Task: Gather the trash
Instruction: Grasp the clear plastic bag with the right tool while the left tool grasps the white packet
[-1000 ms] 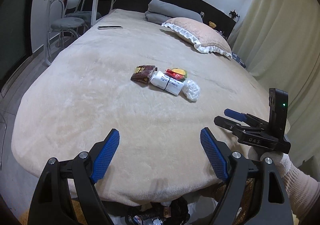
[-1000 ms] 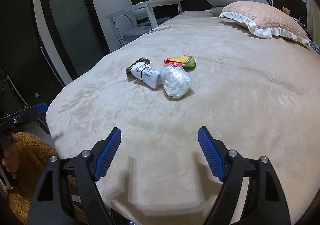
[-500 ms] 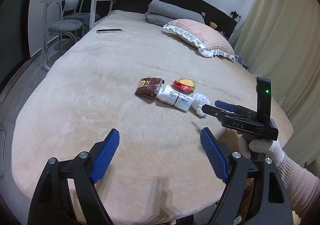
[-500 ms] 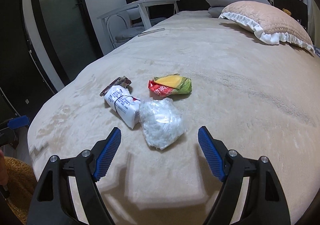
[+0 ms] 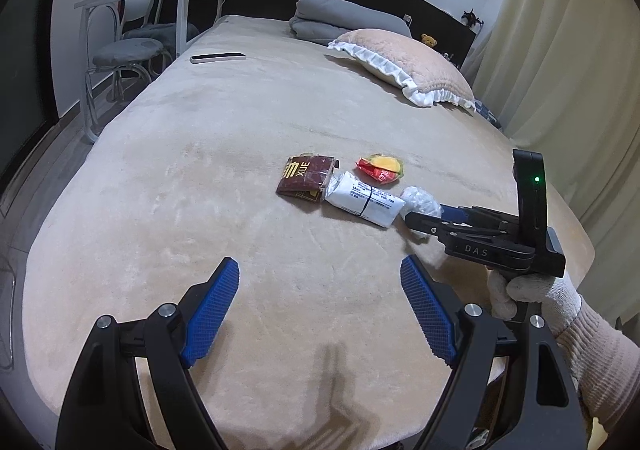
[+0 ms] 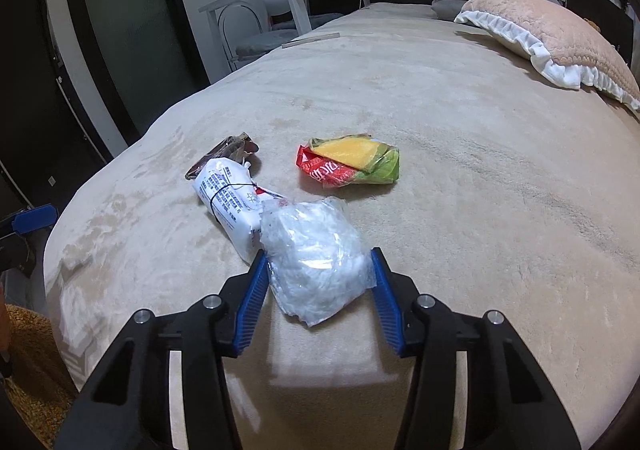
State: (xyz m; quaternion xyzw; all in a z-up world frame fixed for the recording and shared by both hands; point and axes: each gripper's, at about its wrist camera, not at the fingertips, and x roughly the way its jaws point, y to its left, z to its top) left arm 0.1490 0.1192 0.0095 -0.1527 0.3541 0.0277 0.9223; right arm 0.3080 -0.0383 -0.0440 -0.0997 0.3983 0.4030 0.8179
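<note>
Right gripper (image 6: 318,274) sits low centre of frame, jaws just closed in w/ blue pads either side of the clear crumpled plastic bag (image 6: 316,254) on the beige bed (image 6: 480,189), both pads at its edges. Just left of bag & touching it lies a white printed packet (image 6: 230,195) w/ a dark wrapper (image 6: 224,153) partly under its far end; red/yellow/green snack wrapper (image 6: 348,165) sits apart, mid-frame above. Pink frilled pillow (image 6: 560,41) upper right, grey chair & white frame (image 6: 288,5) top centre, a blue pad tip of the other gripper (image 6: 34,217) at left edge.
</note>
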